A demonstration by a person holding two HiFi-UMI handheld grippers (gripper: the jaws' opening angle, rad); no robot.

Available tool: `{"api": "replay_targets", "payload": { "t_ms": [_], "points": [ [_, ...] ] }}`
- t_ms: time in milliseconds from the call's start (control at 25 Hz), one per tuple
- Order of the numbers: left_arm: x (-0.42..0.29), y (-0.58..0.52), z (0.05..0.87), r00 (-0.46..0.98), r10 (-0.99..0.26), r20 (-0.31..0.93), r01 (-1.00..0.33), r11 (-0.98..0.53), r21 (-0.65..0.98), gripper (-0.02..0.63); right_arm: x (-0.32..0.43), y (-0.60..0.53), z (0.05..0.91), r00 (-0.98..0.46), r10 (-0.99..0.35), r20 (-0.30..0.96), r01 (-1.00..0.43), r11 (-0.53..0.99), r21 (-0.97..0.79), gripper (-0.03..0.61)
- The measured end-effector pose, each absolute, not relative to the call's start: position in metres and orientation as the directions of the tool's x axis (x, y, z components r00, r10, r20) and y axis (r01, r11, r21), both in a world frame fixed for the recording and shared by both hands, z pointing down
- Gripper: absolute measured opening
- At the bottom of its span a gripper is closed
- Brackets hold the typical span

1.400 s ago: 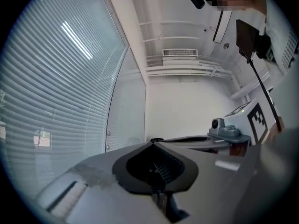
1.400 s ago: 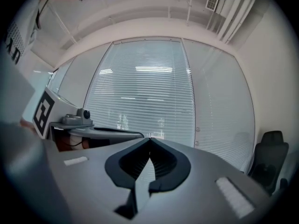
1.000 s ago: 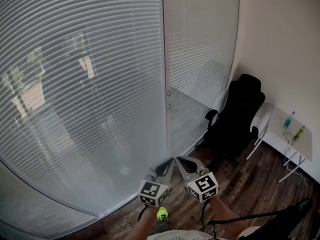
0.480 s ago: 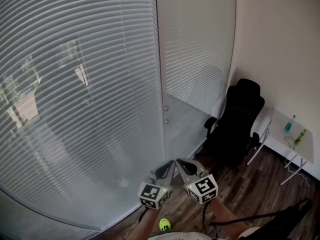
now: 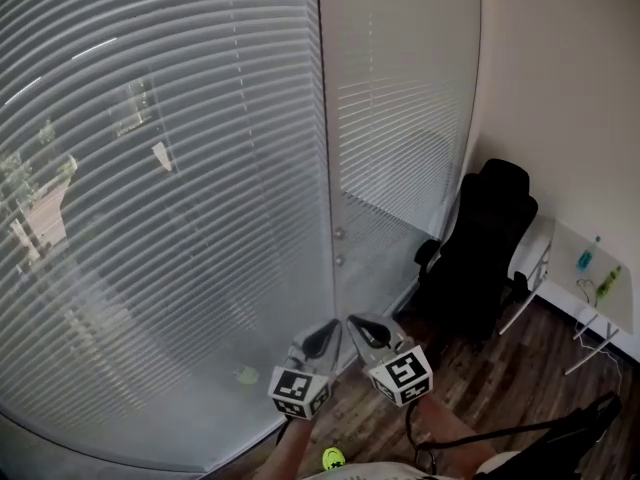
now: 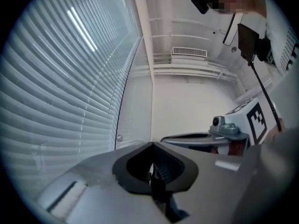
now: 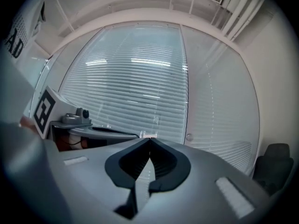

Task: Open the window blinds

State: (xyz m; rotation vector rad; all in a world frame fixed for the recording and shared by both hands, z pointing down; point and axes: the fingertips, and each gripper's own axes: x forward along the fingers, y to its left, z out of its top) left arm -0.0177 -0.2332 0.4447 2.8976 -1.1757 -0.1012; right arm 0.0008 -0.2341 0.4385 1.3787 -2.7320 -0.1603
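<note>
In front of the window, low in the head view, I hold my left tool (image 5: 333,325) and right tool (image 5: 351,319) side by side, pointed at the blinds (image 5: 180,218). Both tools are closed tight with nothing between their pads. The left gripper view shows its tips meeting (image 6: 152,144), and the right gripper view shows the same (image 7: 149,139). Neither tool touches the blinds, which hang fully down over both panes on either side of a white post (image 5: 325,168). Their slats are turned nearly flat, so the outdoors shows only dimly.

Only the head view shows the wooden floor (image 5: 500,398). A black chair (image 5: 480,248) stands at the floor's right edge by the wall, beside a small white surface (image 5: 560,268) with two bottles (image 5: 587,258). The left gripper view alone takes in a ceiling vent (image 6: 189,52). The right gripper view catches the chair at its lower right.
</note>
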Motion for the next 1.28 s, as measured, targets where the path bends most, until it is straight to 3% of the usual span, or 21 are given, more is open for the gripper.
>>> {"api": "replay_targets", "payload": {
  "t_ms": [520,800,1280],
  "points": [
    [0.02,-0.283,0.491,0.61,-0.787,-0.099,-0.786,-0.616,0.05,-0.008,0.03,-0.288,0.486,-0.72,-0.692,0.051,-0.674,0.714,0.188,0.009],
    [0.019,-0.294,0.474,0.53,-0.844,-0.078,-0.844,-0.534,0.044,-0.008,0.029,-0.3,0.47,-0.767,-0.64,0.04,-0.626,0.761,0.169,0.009],
    [0.014,-0.324,0.48,0.581,-0.811,-0.061,-0.809,-0.584,0.064,-0.008,0.021,-0.332,0.471,-0.723,-0.688,0.067,-0.675,0.723,0.145,0.009]
  ]
}}
